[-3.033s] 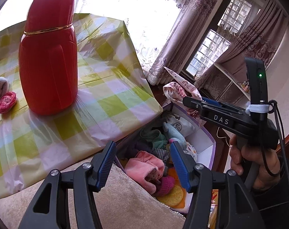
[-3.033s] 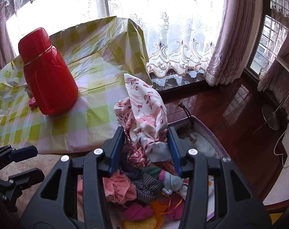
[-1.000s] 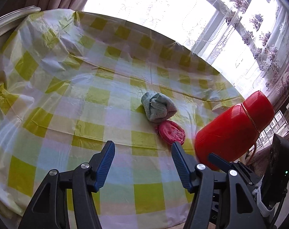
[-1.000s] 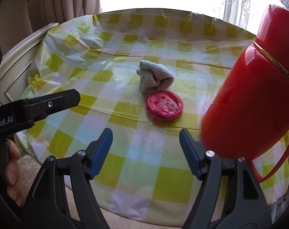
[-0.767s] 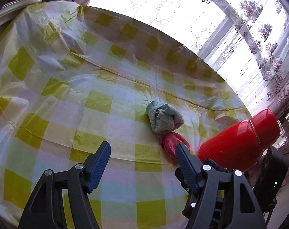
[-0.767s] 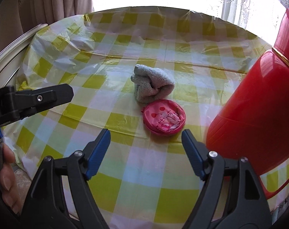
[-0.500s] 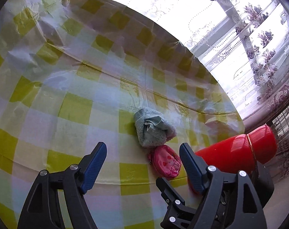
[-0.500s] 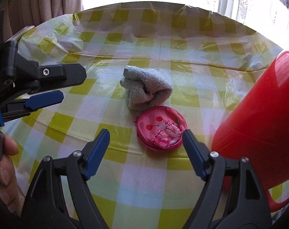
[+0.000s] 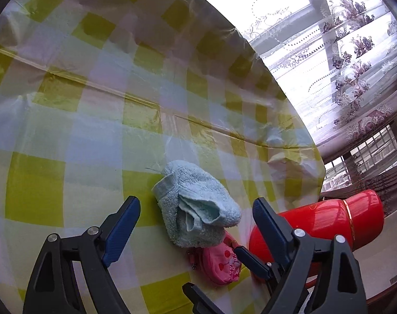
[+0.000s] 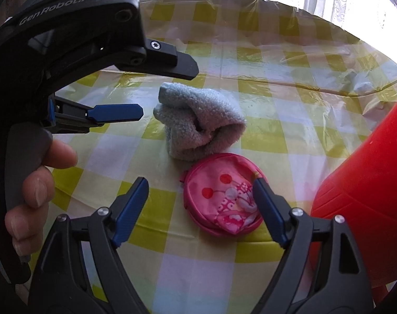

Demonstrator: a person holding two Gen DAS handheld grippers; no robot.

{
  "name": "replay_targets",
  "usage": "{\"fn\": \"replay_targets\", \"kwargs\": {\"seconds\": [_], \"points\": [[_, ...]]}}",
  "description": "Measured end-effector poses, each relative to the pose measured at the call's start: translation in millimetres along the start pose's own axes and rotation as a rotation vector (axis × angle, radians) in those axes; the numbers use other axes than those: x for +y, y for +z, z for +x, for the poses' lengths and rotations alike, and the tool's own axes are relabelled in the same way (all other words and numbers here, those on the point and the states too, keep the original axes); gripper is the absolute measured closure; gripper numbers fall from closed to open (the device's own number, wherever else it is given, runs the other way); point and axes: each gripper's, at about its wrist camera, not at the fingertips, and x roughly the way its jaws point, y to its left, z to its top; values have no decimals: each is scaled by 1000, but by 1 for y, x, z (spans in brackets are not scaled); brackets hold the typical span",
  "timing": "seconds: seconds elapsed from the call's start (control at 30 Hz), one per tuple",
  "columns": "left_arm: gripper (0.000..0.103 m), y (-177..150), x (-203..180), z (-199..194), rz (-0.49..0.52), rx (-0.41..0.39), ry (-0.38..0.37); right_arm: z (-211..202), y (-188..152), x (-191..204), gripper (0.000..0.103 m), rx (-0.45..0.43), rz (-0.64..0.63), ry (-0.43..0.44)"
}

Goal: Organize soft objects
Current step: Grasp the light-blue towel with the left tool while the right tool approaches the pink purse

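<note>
Left gripper (image 9: pixel 196 222): jaws spread, just widened, towel (image 9: pixel 196 209) between, untouched.
Right gripper (image 10: pixel 199 209): spread, just widened, around pouch (image 10: pixel 222 193).
Flask (image 9: pixel 329 219): beside pouch.

towel (image 9: pixel 196 206): pale blue | pouch (image 10: pixel 224 201): pink, cherry print | flask (image 9: pixel 329 222): red, gold band | tablecloth (image 9: pixel 93 130): yellow-white check

You face a table under a glossy yellow-and-white checked plastic tablecloth (image 9: pixel 99 120); beyond it, embroidered sheer lace curtains (image 9: pixel 337 60) glow with daylight.
</note>
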Motion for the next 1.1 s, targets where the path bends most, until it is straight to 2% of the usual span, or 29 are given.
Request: {"fn": "replay_targets", "kwargs": {"seconds": [0.13, 0.33, 0.37, 0.4, 0.47, 0.53, 0.6, 0.7, 0.73, 1.1], "points": [[14, 3, 0, 15, 17, 25, 2, 4, 1, 2, 18, 3, -12, 3], [15, 1, -9, 34, 124, 92, 37, 10, 2, -1, 18, 6, -11, 10], [22, 1, -10, 35, 136, 96, 41, 11, 3, -1, 18, 6, -12, 11], [38, 1, -10, 38, 145, 107, 44, 12, 3, -1, 18, 8, -15, 12], [54, -1, -12, 41, 182, 111, 77, 13, 4, -2, 18, 8, -18, 15], [60, -3, -12, 40, 190, 110, 80, 14, 4, -3, 20, 8, -16, 19], [69, -3, -9, 36, 175, 97, 74, 13, 4, -5, 29, 0, -9, 16], [72, -4, -4, 25, 149, 64, 81, 12, 4, -7, 46, -6, -7, 9], [72, -5, -2, 22, 139, 54, 85, 11, 3, -8, 47, -8, -8, 10], [74, -29, 9, -16, 69, -53, 161, -3, -13, 1, 48, -11, -52, 67]]}}
